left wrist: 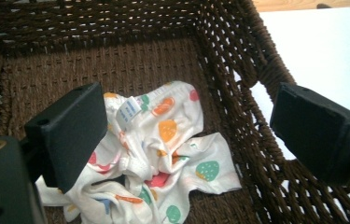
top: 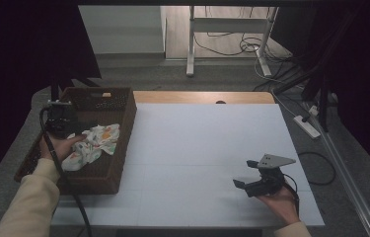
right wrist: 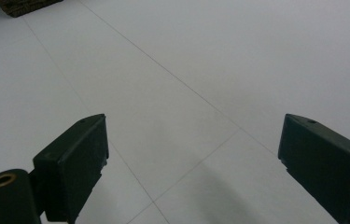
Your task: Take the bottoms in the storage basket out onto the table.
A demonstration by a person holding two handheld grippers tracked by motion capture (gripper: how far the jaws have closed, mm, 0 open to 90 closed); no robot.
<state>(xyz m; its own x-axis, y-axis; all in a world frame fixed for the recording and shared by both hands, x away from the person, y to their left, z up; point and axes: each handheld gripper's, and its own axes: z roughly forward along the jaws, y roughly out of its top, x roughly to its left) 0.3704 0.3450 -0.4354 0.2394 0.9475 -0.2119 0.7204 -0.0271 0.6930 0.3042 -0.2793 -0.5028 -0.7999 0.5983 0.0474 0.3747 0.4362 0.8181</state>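
Since the left hand-held gripper point(top: 69, 129) is hanging over the dark brown woven wicker basket point(top: 123, 148) with its jaws spread wide and nothing between them, I'd say the step in hand is picking the cloth out of there. The crumpled white cloth with orange, green and red fruit prints point(left wrist: 158, 154) sits on the basket floor, bunched toward the wall that faces the middle of the tabletop point(top: 207, 148), and the basket itself sits at the tabletop's left edge.

To do it well, I'd come straight down on the thickest bunch in the middle of the heap rather than a loose flap, so the whole thing lifts in one go. Keep the jaw on the basket-wall side clear of the weave, since in the left gripper view it looks to ride out past the rim.

Orientation-wise it's a wad, so no real "pointing", but its longer run goes roughly from the basket's near end toward the far end, with a little white tag point(left wrist: 129, 112) at the far part.

The right hand-held gripper point(top: 252, 174) rests near the tabletop's near right corner, jaws apart, empty.
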